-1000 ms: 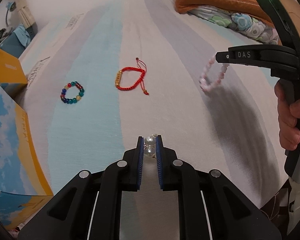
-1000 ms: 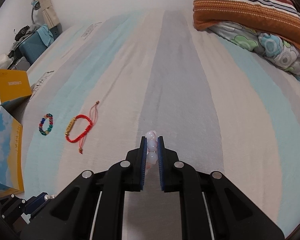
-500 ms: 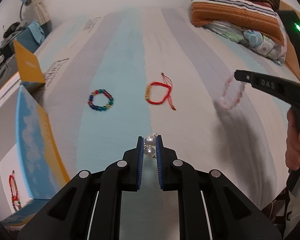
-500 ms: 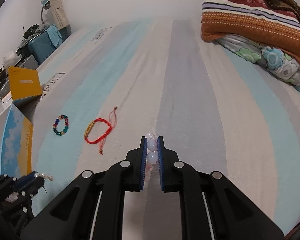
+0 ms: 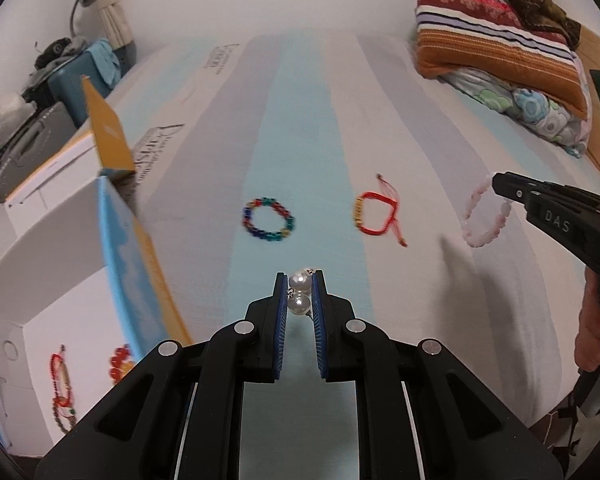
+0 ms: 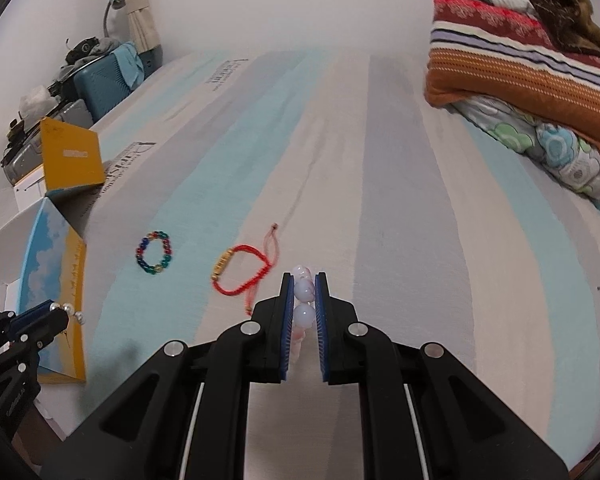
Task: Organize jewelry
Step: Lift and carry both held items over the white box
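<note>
Currently my left gripper [image 5: 300,292] is clamped on pearl jewelry [image 5: 299,292], right gripper [image 6: 304,300] on pink bead bracelet [image 6: 304,292], both aloft. Some pieces boxed [image 5: 60,264]; multicolour bead bracelet [image 5: 269,219] and red cord bracelet [image 5: 376,214] left mid-bed [image 5: 300,120].

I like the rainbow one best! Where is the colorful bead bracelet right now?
The colorful bead bracelet lies flat on the striped bedsheet, between the open white box on its left and the red cord bracelet on its right.

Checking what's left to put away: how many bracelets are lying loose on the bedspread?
2: a multicoloured bead bracelet toward the box, and a red cord bracelet beside it. Others are gripped or boxed.
</note>
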Tool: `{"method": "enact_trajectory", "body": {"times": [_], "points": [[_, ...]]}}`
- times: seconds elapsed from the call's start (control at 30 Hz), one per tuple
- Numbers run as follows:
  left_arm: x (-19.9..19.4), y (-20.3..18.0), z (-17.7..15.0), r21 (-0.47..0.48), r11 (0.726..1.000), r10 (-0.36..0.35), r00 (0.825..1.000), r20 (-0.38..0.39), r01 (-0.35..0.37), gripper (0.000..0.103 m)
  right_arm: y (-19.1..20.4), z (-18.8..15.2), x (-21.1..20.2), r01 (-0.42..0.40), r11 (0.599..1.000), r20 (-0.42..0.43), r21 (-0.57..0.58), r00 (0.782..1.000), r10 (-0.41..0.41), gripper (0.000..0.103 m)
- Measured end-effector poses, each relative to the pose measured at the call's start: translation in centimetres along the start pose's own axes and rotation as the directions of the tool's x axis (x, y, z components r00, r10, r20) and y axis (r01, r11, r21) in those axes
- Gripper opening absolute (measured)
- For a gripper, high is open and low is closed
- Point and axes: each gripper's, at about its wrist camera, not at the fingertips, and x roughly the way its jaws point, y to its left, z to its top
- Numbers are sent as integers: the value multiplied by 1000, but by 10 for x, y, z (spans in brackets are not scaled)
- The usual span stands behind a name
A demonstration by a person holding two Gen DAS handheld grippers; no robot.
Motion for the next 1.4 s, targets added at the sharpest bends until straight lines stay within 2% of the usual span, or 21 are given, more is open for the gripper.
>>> {"method": "enact_trajectory", "body": {"times": [0.33, 0.57, 1.0, 1.4], "points": [[-25, 51, 3, -59, 997, 45, 998, 35, -43, 12, 58, 13, -20, -42, 997, 35, -63, 998, 44, 10], [-47, 95, -8, -106, 991, 88, 995, 51, -82, 12, 114, 23, -38, -96, 989, 66, -116, 992, 104, 10], [-82, 201, -40, -252, 951, 192, 981, 38, -176, 12, 231, 23, -65, -195, 947, 83, -256, 971, 223, 10], [-89, 262, -74, -330, 917, 234, 972, -16, -226, 12, 306, 4, -66, -248, 906, 39, -342, 960, 278, 10]]}}
